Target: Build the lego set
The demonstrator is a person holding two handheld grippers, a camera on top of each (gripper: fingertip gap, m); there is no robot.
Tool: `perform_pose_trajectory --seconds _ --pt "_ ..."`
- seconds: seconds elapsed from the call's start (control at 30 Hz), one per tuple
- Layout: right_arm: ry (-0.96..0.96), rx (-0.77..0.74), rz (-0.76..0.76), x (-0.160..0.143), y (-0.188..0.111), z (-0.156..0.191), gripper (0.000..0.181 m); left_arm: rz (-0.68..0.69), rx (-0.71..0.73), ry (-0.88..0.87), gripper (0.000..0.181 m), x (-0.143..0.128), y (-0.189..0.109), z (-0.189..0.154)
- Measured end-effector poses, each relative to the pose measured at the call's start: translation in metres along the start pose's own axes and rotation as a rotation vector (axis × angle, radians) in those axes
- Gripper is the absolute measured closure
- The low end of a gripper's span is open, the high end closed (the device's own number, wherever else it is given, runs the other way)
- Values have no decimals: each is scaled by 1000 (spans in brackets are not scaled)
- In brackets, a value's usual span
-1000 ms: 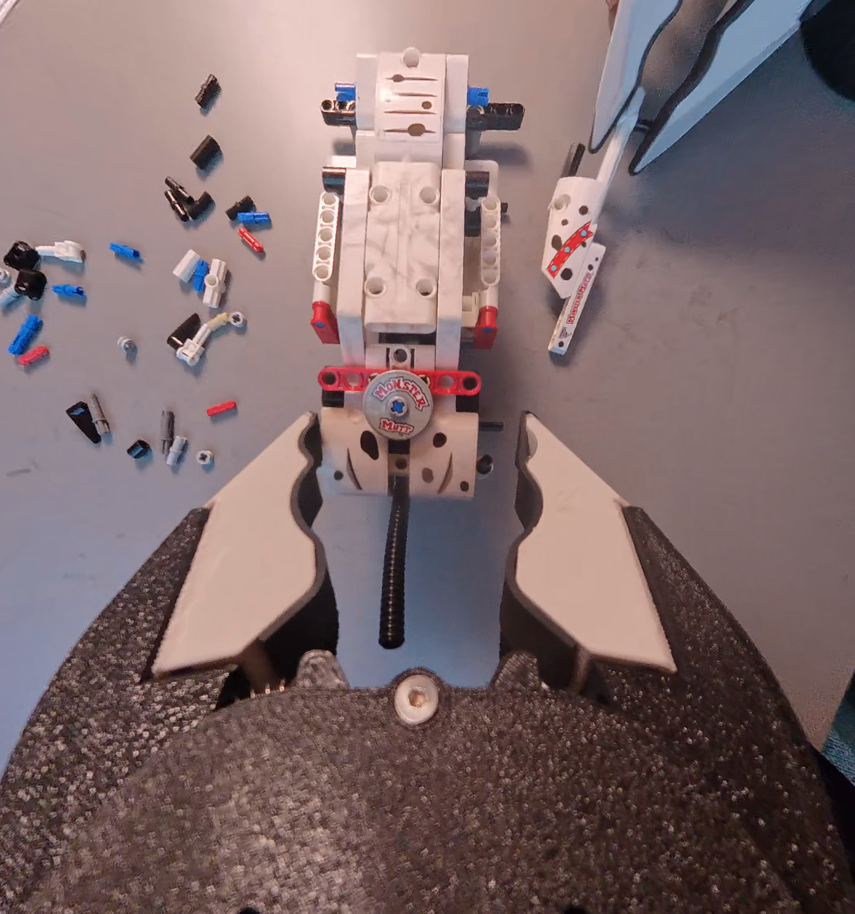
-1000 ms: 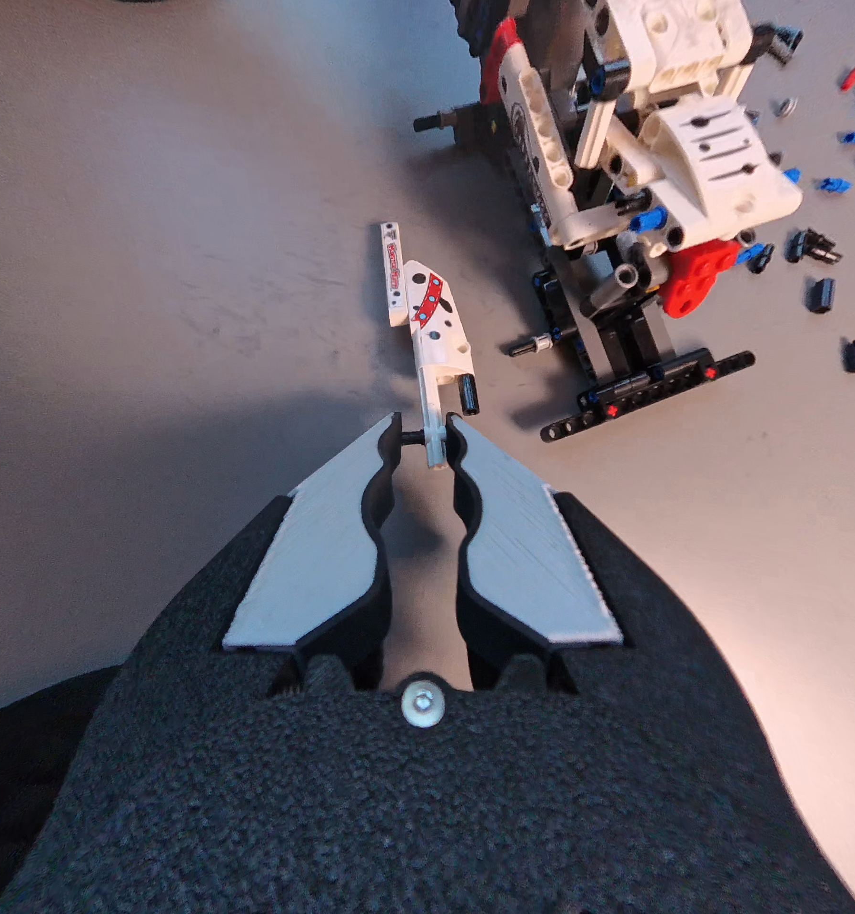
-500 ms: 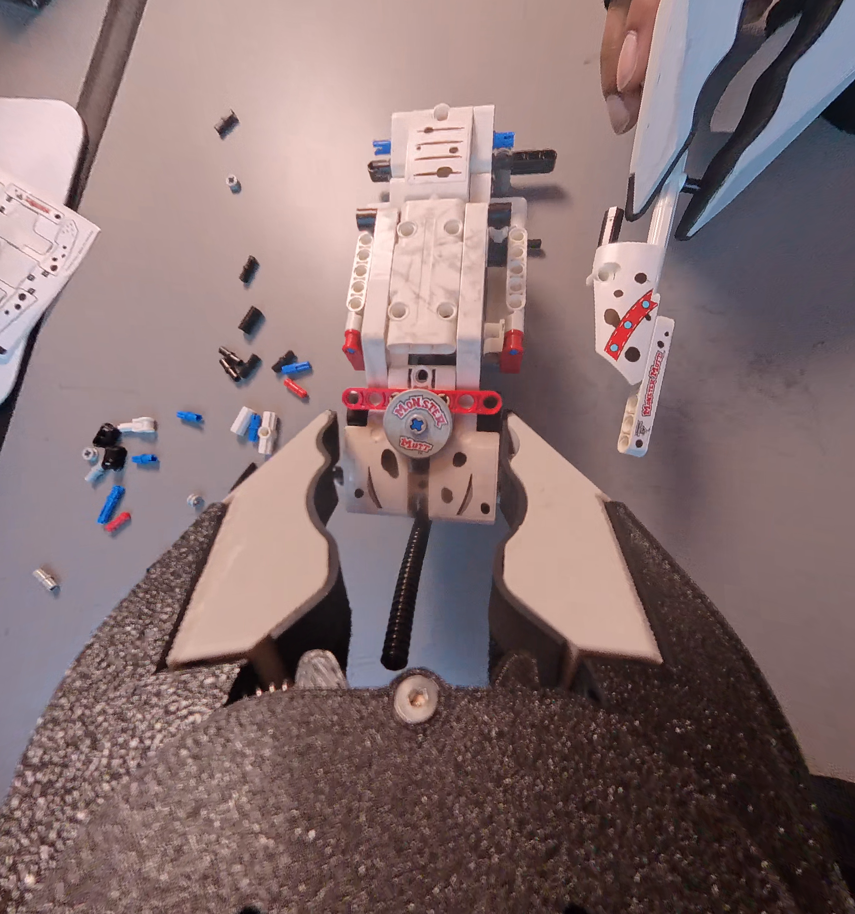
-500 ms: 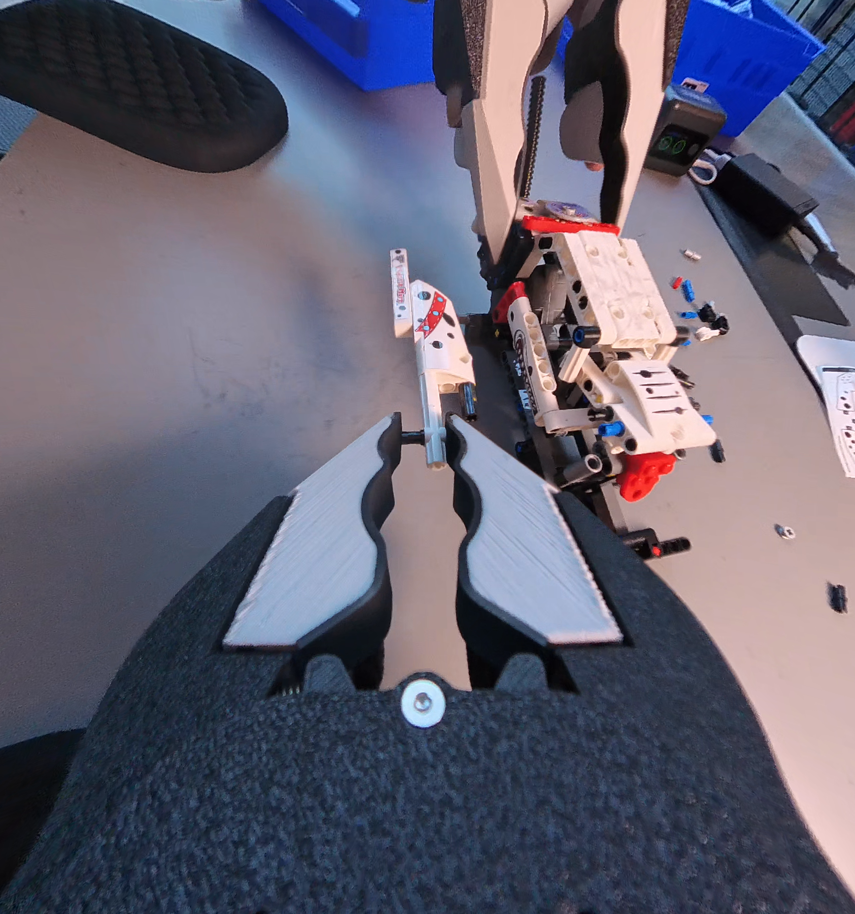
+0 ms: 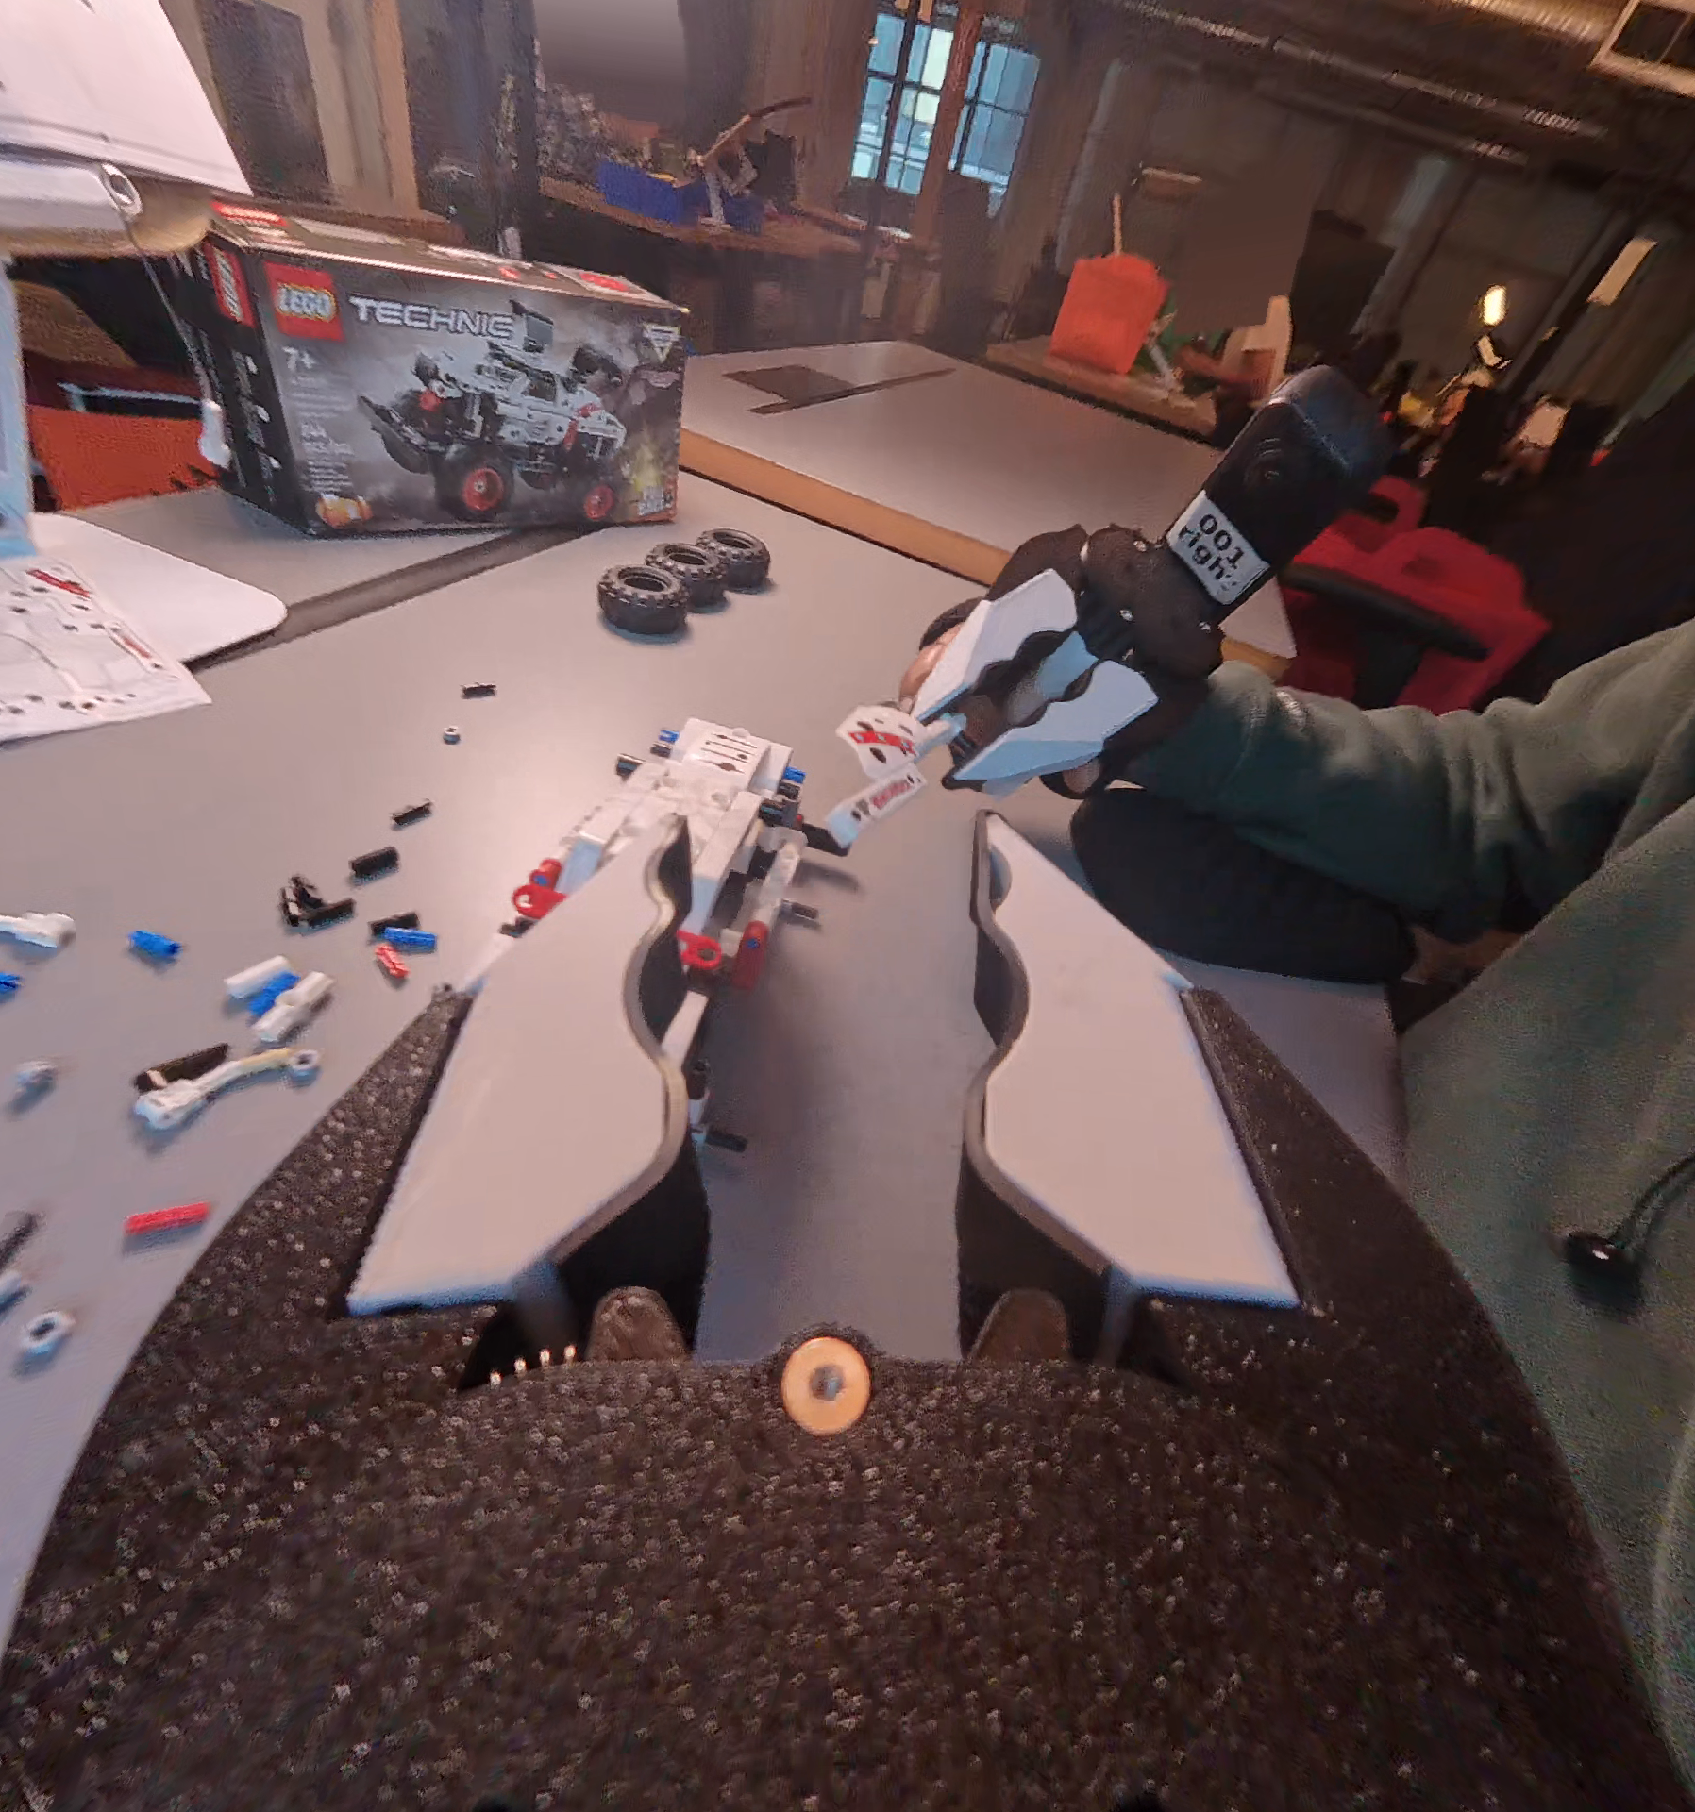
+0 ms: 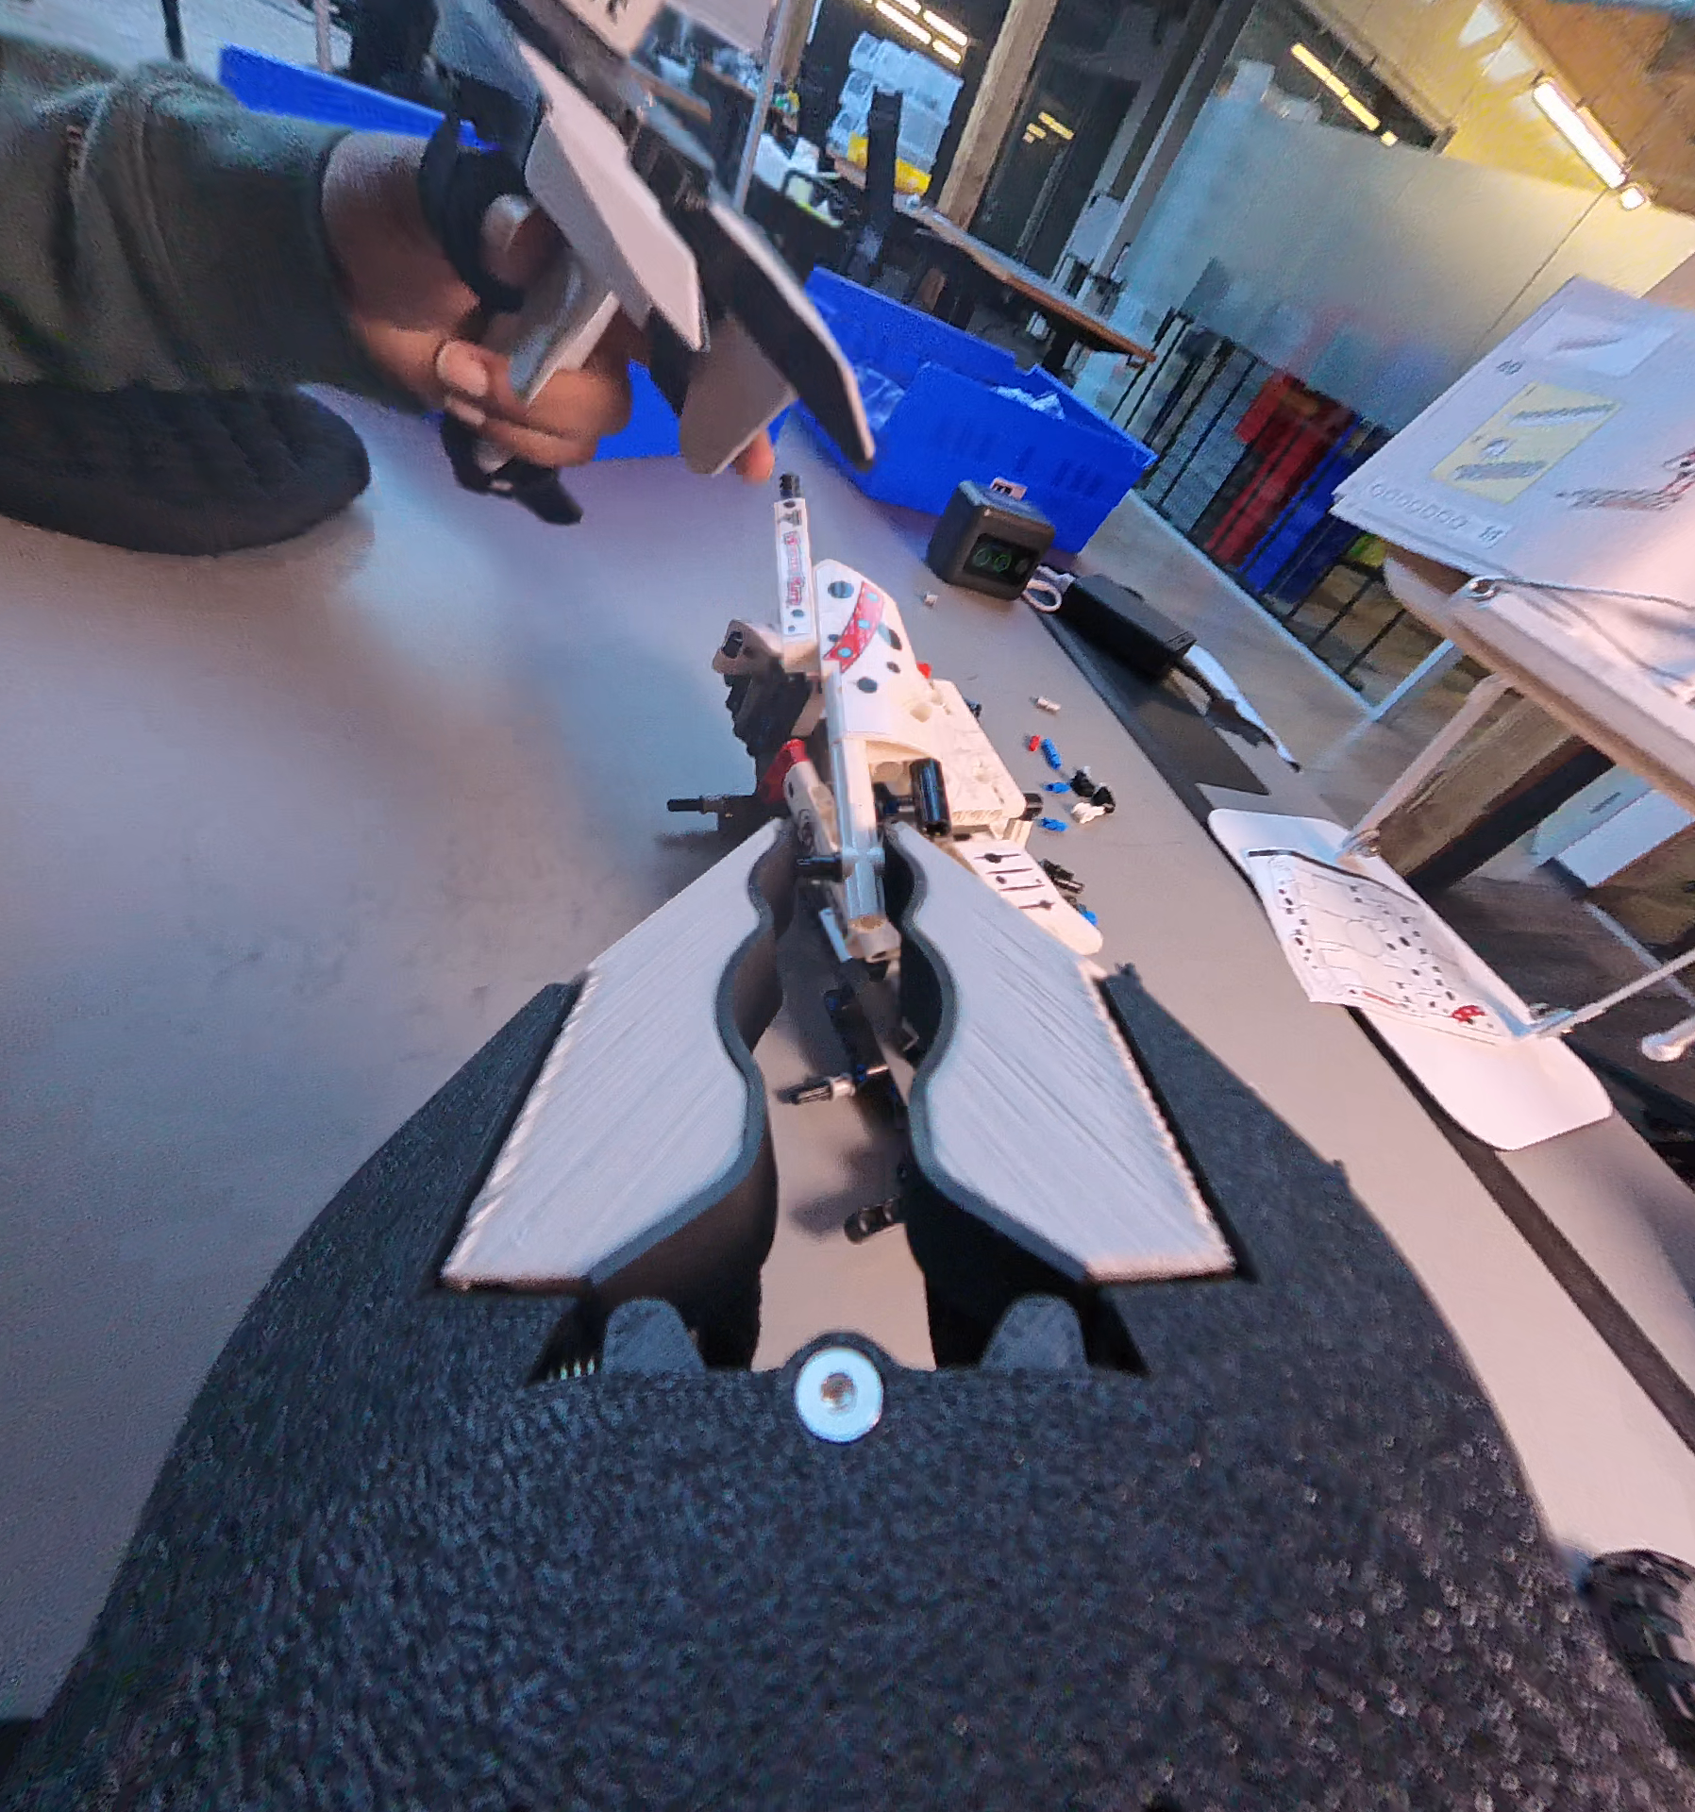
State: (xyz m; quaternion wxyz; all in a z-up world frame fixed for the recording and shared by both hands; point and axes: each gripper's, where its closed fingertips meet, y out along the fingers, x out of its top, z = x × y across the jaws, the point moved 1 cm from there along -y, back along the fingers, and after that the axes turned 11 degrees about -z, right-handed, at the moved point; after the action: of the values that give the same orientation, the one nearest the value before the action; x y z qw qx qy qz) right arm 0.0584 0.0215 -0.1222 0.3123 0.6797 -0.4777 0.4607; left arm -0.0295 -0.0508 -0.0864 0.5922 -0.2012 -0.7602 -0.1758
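Half-built truck (image 5: pixel 716 843) lay on the desk (image 5: pixel 236 784), just ahead of the left tongs (image 5: pixel 824 882), whose jaws stood wide apart, holding nothing. Right tongs (image 6: pixel 839 882) were closed on the thin stem of a spotted white panel (image 6: pixel 848 647), held above the truck's side.

Risk, as judged: with the truck unheld, pressing the panel home could push it sideways; the thin stem might twist in the grip.

Loose small pieces (image 5: pixel 275 990) lay left of the left tongs; open desk lay right.

table (image 5: pixel 873 1059): smooth matt grey | lego model (image 5: pixel 716 784): glossy plastic | tyres (image 5: pixel 682 578): knobbly rubber
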Motion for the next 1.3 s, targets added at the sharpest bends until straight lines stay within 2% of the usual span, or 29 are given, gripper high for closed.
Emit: perform_pose_trajectory --seconds 0.17,0.3,0.47,0.67,0.87,0.97,1.07,1.13,1.2,1.3 --pt "-44 -27 -46 10 2 -1 165 -45 -126 -242 128 -19 8 -5" --pt "-53 8 -52 9 5 8 165 -93 -184 -331 131 -24 15 -11" --pt "-82 52 -31 5 9 18 165 -125 -191 -349 148 -23 17 -12" --pt "-126 34 -16 2 10 16 165 -130 -187 -389 175 -23 18 -7" --pt "-195 9 -22 7 9 15 165 -90 -206 -326 176 -24 14 -13" --pt "-228 18 -18 7 10 19 165 -24 -224 -280 156 -30 9 -18" --pt "-251 25 -22 9 10 22 165 26 -278 -295 145 -31 1 -25" --pt "-276 18 -28 11 10 22 165 116 -315 -288 143 -39 -8 -28" --pt "-293 6 -43 14 9 21 165 187 -286 -227 141 -50 -15 -23" --pt "-292 5 -53 16 8 20 165 184 -285 -264 141 -52 -15 -22"
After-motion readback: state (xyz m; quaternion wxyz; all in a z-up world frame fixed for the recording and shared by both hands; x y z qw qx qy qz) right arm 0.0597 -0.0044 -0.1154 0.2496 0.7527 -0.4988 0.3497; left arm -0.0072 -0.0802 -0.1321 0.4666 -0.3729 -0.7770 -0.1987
